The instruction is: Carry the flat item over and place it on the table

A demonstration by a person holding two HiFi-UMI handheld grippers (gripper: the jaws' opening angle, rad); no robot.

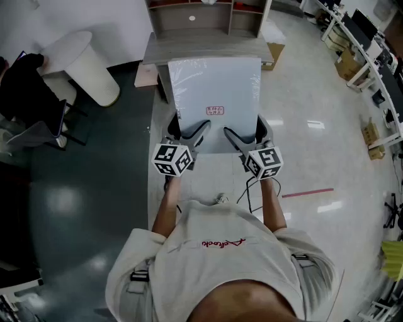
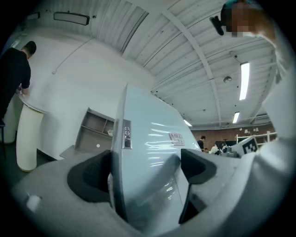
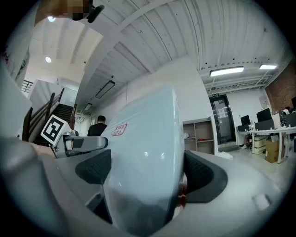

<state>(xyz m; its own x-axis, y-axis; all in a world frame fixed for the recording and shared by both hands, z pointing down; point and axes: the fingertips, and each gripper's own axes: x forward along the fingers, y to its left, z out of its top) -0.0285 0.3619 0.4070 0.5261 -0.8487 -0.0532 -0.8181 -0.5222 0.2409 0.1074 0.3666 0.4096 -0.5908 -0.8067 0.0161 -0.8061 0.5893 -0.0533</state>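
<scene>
A flat white panel [image 1: 217, 94] wrapped in clear plastic, with a small red-print label, is held up in front of me by its near edge. My left gripper [image 1: 187, 131] clamps the near left corner and my right gripper [image 1: 247, 131] the near right corner. In the left gripper view the panel [image 2: 148, 139] stands edge-on between the dark pads of that gripper [image 2: 143, 171]. The right gripper view shows the panel [image 3: 143, 139] filling the gap of that gripper [image 3: 148, 171]. The grey table [image 1: 157, 53] lies just beyond the panel's far edge.
A shelf unit [image 1: 208, 16] stands on the back of the table. A white round pedestal table [image 1: 88, 63] and a person in black [image 1: 22, 82] are at the left. A cardboard box [image 1: 274, 53] sits right of the table; desks [image 1: 371, 56] line the far right.
</scene>
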